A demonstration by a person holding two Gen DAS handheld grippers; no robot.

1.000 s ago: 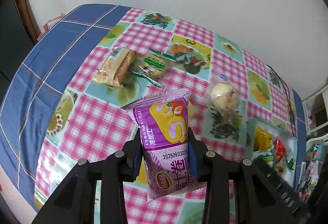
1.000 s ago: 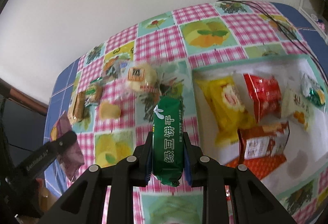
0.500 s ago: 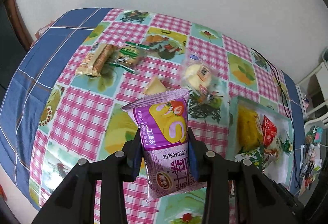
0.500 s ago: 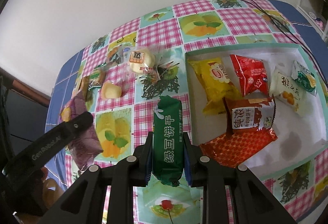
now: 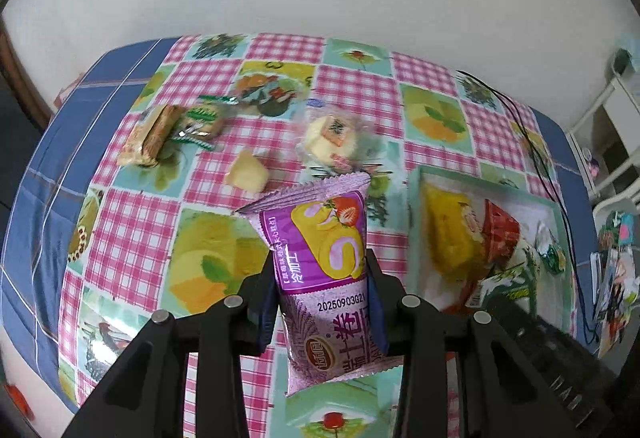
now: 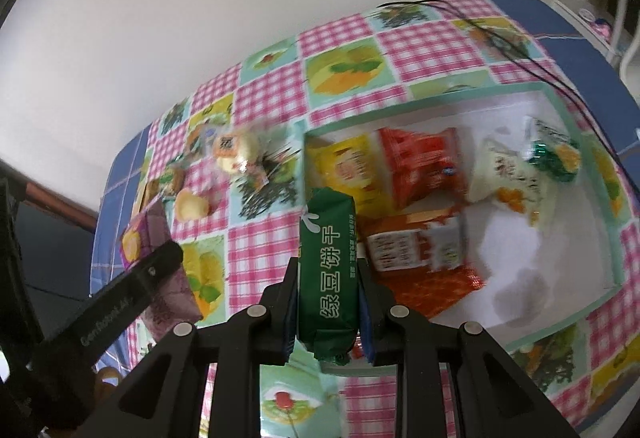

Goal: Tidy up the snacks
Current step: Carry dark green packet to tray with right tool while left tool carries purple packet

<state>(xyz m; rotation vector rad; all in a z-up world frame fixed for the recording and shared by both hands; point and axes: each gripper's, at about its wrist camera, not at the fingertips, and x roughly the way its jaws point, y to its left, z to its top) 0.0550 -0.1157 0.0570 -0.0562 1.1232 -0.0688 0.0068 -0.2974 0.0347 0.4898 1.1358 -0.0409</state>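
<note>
- While both grippers hang above it, a table [image 5: 132, 230] fills most of each view, covered by a cloth of pink gingham squares and fruit pictures with a blue border, set against a plain white wall.
- On the table's right side sits a shallow white tray [image 6: 576, 274] with a pale green rim, holding several snacks: a yellow packet [image 6: 348, 169], a red packet [image 6: 424, 165], a cream packet with orange print [image 6: 508, 173], a small green-and-white packet [image 6: 556, 153], and a red-and-white packet [image 6: 416, 250] lying over an orange one.
- Left gripper [image 5: 320, 298] is clamped on a purple snack packet [image 5: 320, 250] showing a strawberry swiss roll; the packet stands upright between the black fingers, held in the air above the cloth, just left of the tray.
- Right gripper [image 6: 328, 302] is clamped on a dark green biscuit packet [image 6: 328, 266] with white lettering, held upright above the tray's near left corner.
- Loose snacks lie on the cloth left of the tray, near the wall: a round yellow cake in clear wrap [image 5: 332, 137], a small pale yellow piece [image 5: 246, 171], a wrapped wafer bar [image 5: 150, 135], and a green-wrapped biscuit [image 5: 200, 123] touching it.
- A thin black cable [image 5: 532, 141] trails over the table's far right corner.
</note>
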